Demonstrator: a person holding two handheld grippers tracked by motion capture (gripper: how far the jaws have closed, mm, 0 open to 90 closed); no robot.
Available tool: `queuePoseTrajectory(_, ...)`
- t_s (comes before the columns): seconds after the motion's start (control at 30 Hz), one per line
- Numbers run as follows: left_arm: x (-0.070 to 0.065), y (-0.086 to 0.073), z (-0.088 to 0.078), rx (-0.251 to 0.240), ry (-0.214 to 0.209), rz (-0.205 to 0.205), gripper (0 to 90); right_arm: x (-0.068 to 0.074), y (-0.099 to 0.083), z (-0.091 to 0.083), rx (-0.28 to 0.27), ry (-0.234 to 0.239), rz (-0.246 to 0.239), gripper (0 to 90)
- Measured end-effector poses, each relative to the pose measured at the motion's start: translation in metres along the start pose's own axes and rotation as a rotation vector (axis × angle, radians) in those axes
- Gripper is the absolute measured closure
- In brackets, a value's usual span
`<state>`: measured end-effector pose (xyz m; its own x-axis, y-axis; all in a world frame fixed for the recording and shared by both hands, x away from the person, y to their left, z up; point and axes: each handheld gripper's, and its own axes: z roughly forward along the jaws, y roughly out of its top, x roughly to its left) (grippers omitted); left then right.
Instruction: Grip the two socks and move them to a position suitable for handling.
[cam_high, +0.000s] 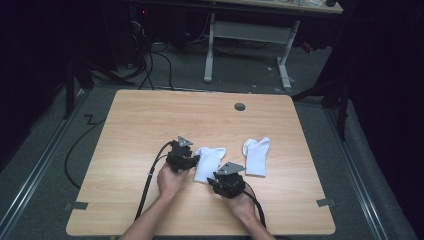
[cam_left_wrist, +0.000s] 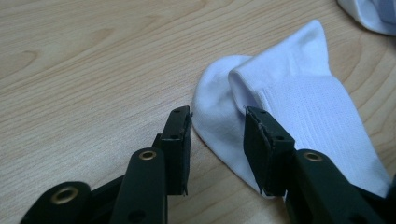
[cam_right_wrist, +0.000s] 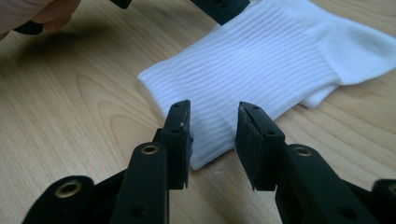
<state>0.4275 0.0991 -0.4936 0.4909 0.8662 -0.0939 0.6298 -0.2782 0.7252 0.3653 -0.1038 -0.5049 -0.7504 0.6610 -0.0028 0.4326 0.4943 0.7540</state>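
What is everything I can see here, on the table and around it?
near sock: one, white, table middle, between both grippers
far sock: one, white, lying apart to its right
table: one, light wood, centre
cable hole: one, grey, table's far edge
second desk: one, white legs, behind on the floor
floor cables: several, black, beyond the table
left gripper: one, black, jaws apart at the near sock's toe end
right gripper: one, black, jaws apart over its cuff corner
hands: two, holding the grippers
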Motion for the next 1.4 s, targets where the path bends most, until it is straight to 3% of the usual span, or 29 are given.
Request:
queuePoseTrajectory(0.13,0.001,0.001,0.005,0.02,-0.012,-0.014,63.4,-0.004,-0.001,0.001,0.012,0.033,0.011,68.0)
queuePoseTrajectory(0.27,0.001,0.001,0.005,0.025,-0.002,0.006,65.6,-0.004,-0.002,0.0,0.013,0.038,0.001,71.1)
queuePoseTrajectory(0.4,-0.001,0.001,0.004,0.03,0.016,0.044,74.1,-0.005,-0.002,0.0,0.021,0.053,0.002,76.3)
queuePoseTrajectory(0.57,-0.003,0.002,0.005,0.042,-0.004,0.059,86.2,-0.005,-0.002,-0.001,0.03,0.066,-0.002,80.9)
queuePoseTrajectory(0.77,-0.003,0.005,0.006,0.062,-0.016,0.061,89.4,-0.003,-0.001,-0.002,0.032,0.055,-0.025,83.5)
queuePoseTrajectory(0.87,0.0,0.007,0.004,0.041,-0.029,0.036,89.6,-0.003,-0.002,-0.004,0.031,0.052,-0.024,83.8)
queuePoseTrajectory(1.1,0.006,0.018,-0.01,-0.06,-0.045,-0.019,89.7,-0.006,0.0,-0.013,0.009,0.036,-0.038,84.1)
queuePoseTrajectory(1.4,0.015,0.019,-0.014,-0.102,-0.018,-0.042,89.8,-0.004,0.0,-0.032,-0.014,0.032,-0.071,84.1)
